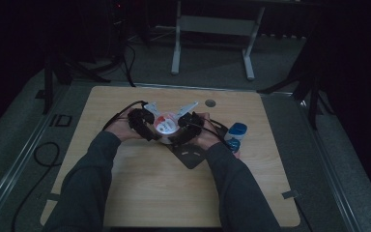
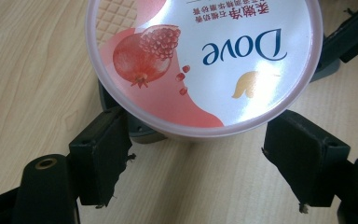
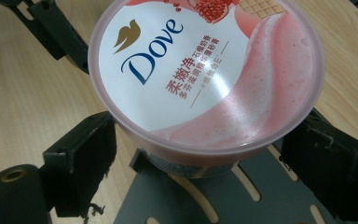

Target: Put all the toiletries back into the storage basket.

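A Dove tub (image 1: 166,124) w/ a pink-and-white lid is seen upright at mid-desk (image 1: 140,193), partly over a dark slotted plate (image 1: 189,155), w/ blue-capped containers (image 1: 235,135) just to its right. It is flanked by the left gripper (image 1: 147,126) and right gripper (image 1: 183,129), fingers (image 2: 103,158) of both spread apart at either side of the tub wall, nothing clamped yet. The step is judged to be the approach to a two-sided grasp; next, the fingers need to be closed on the wall below the lid rim, evenly, so the tub isn't tipped.

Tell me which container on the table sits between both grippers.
The pink-lidded Dove tub, flanked by the left gripper and right gripper; the two blue-capped containers stand apart by the right hand.
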The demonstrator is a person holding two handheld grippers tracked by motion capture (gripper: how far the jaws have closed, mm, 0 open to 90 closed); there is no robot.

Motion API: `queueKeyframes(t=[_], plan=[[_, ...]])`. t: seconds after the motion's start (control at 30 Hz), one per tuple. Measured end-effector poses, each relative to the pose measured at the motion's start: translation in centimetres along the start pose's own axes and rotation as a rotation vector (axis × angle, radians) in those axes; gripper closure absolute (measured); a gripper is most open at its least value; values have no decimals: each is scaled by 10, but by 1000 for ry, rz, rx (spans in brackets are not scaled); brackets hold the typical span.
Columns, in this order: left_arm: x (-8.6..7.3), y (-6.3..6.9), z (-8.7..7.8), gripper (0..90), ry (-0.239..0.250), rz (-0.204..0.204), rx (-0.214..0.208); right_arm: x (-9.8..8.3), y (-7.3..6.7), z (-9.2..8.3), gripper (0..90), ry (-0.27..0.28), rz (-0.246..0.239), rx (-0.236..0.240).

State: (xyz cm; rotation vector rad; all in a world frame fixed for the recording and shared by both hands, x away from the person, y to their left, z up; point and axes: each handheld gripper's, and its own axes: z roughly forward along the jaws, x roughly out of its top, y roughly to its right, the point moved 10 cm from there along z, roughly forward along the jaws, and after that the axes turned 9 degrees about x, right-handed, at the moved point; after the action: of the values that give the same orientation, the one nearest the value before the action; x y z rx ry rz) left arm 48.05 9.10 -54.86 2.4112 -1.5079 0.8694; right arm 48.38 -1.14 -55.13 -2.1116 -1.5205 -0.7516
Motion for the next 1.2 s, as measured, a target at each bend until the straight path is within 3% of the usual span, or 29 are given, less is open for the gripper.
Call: queueKeyframes(t=[0.17, 0.43, 0.77, 0.9, 1.03, 1.2], plan=[[1, -6, -2, 228, 16, -26, 11, 5, 5, 1, 103, 8, 18, -11], [7, -12, 1, 228, -9, -12, 39, 8, 12, 2, 103, 0, 32, -38], [12, -15, 14, 228, -13, -40, 50, 3, 21, 2, 112, -20, 69, -99], [9, -16, 17, 229, -16, -40, 56, 1, 22, 7, 116, -36, 77, -105], [8, -19, 19, 228, -24, -53, 57, 0, 23, 10, 127, -17, 109, -88], [4, -18, 26, 229, -48, -51, 58, -4, 24, 16, 132, -44, 116, -93]])
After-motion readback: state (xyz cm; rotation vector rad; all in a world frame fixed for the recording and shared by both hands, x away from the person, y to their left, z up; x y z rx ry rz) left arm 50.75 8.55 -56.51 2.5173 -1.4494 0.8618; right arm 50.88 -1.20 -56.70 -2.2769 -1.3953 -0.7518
